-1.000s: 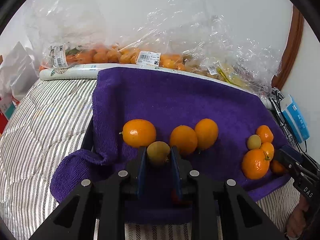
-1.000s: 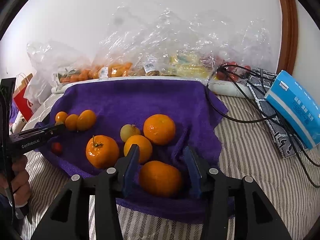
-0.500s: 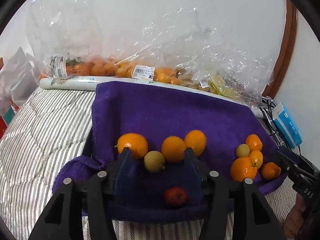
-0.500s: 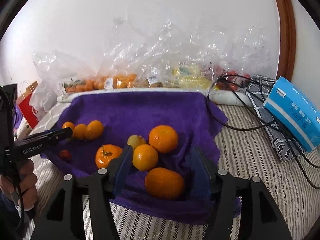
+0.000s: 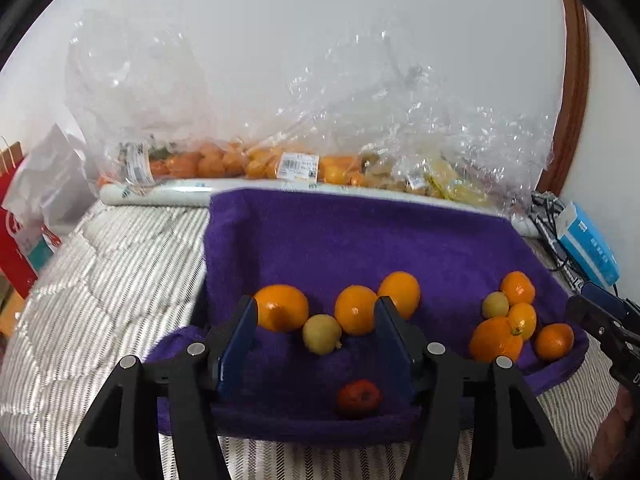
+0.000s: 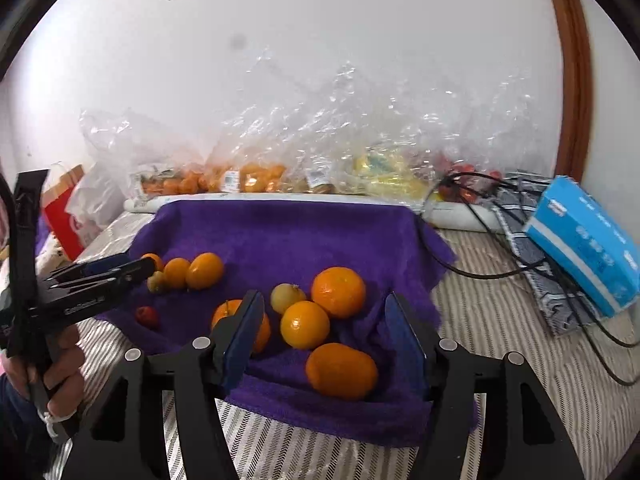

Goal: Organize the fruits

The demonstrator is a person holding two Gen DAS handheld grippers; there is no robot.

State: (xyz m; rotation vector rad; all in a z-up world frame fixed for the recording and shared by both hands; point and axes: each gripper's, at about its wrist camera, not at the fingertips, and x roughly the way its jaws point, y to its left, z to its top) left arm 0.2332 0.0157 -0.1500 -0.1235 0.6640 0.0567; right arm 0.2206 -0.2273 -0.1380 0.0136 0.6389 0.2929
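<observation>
On a purple towel (image 5: 360,240) lie two groups of fruit. In the left wrist view, three oranges (image 5: 282,307) and a yellow-green fruit (image 5: 322,334) sit in a row, with a small red fruit (image 5: 358,398) nearer. My left gripper (image 5: 316,312) is opening; the yellow-green fruit lies free between its fingers, untouched. In the right wrist view my right gripper (image 6: 324,304) stands open above an oblong orange (image 6: 342,370), clear of both pads. Round oranges (image 6: 305,324) and a pale yellow fruit (image 6: 285,298) lie just beyond.
Clear plastic bags of fruit (image 5: 280,160) line the wall behind the towel. A blue box (image 6: 584,240) and black cables (image 6: 500,248) lie to the right on the striped cover (image 5: 100,280). A red paper bag (image 5: 20,232) stands left. A hand (image 6: 60,364) holds the left gripper.
The left gripper let go of the yellow-green fruit, spread its jaws and drew back and up. The right jaws widened away from the oblong orange and lifted too.
</observation>
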